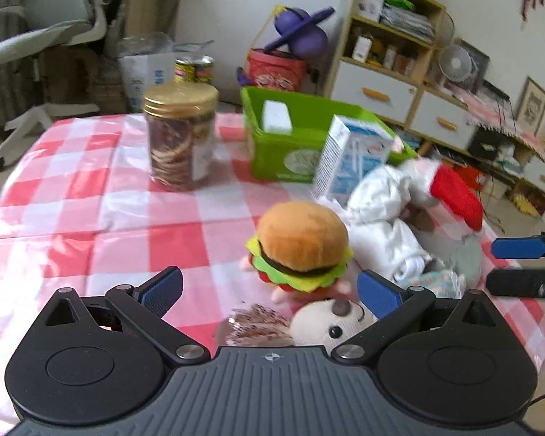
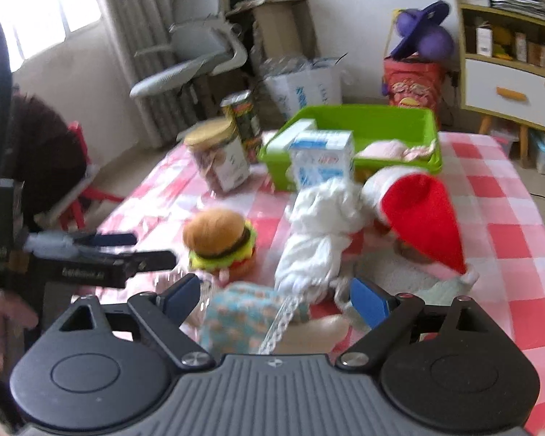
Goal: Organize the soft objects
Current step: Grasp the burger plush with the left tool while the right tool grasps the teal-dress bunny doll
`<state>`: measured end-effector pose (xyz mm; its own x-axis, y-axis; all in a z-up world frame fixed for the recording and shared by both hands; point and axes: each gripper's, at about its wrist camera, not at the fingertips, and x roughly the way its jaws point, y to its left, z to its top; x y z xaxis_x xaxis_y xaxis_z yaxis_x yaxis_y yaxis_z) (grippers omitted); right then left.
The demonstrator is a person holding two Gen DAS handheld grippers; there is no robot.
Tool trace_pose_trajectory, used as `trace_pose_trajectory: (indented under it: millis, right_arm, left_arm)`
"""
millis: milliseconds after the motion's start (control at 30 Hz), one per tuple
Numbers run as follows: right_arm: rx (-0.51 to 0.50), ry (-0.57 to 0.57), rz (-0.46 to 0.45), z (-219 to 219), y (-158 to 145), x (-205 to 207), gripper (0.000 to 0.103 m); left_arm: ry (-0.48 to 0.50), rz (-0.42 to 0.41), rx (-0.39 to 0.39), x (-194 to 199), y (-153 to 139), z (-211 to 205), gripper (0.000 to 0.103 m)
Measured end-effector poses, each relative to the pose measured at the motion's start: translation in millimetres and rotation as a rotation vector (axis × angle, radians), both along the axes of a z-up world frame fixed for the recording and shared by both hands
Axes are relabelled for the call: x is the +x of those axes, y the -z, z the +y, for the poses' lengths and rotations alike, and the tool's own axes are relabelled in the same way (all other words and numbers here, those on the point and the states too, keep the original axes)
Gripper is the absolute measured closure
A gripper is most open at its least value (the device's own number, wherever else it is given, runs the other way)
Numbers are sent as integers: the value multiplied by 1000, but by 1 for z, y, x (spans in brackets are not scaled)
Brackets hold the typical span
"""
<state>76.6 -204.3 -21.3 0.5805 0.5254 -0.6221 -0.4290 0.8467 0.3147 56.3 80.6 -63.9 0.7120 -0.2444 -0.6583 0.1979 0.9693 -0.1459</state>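
A plush hamburger point(image 1: 298, 247) lies on the red-checked tablecloth point(image 1: 127, 218), just ahead of my open left gripper point(image 1: 269, 290). A cream plush face point(image 1: 332, 323) lies between its fingers. White cloth point(image 1: 381, 214), a red Santa hat point(image 1: 454, 192) and a patterned cloth point(image 1: 436, 279) lie to the right. My right gripper point(image 2: 276, 298) is open over the patterned cloth point(image 2: 243, 316), below the white cloth point(image 2: 319, 225). The hamburger point(image 2: 221, 243) and hat point(image 2: 421, 218) show there too. A green bin point(image 2: 367, 123) at the back holds pink soft things point(image 2: 392, 150).
A gold-lidded jar of snacks point(image 1: 180, 138), a tin can point(image 1: 194, 69) and a milk carton point(image 1: 352, 160) stand near the green bin point(image 1: 290, 152). An office chair point(image 1: 43, 36) and shelves point(image 1: 388, 36) stand beyond the table. The left gripper point(image 2: 141, 250) shows in the right view.
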Motion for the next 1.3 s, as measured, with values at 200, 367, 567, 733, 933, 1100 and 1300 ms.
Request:
trace_pose_trajectory:
  millis: [200, 367, 567, 733, 933, 1100, 1300]
  right_arm:
    - [-104, -144, -23, 31, 17, -12, 34]
    - [-147, -220, -24, 52, 28, -19, 34]
    - [-220, -242, -62, 68, 35, -22, 35]
    - [-268, -232, -92, 75, 39, -17, 38]
    - [-305, -225, -110, 82, 40, -9, 51]
    - [-331, -243, -109, 88, 46, -6, 65]
    - [-354, -276, -110, 92, 48, -8, 81]
  left_arm:
    - [2, 6, -16, 6, 7, -9, 5]
    - [-41, 37, -64, 15, 12, -8, 7]
    - [-63, 33, -83, 21, 11, -8, 9]
    - [-60, 32, -90, 25, 10, -13, 16]
    - [-63, 21, -89, 29, 7, -21, 27]
    - [-70, 25, -98, 32, 5, -26, 41]
    - [-89, 33, -96, 33, 2, -26, 51]
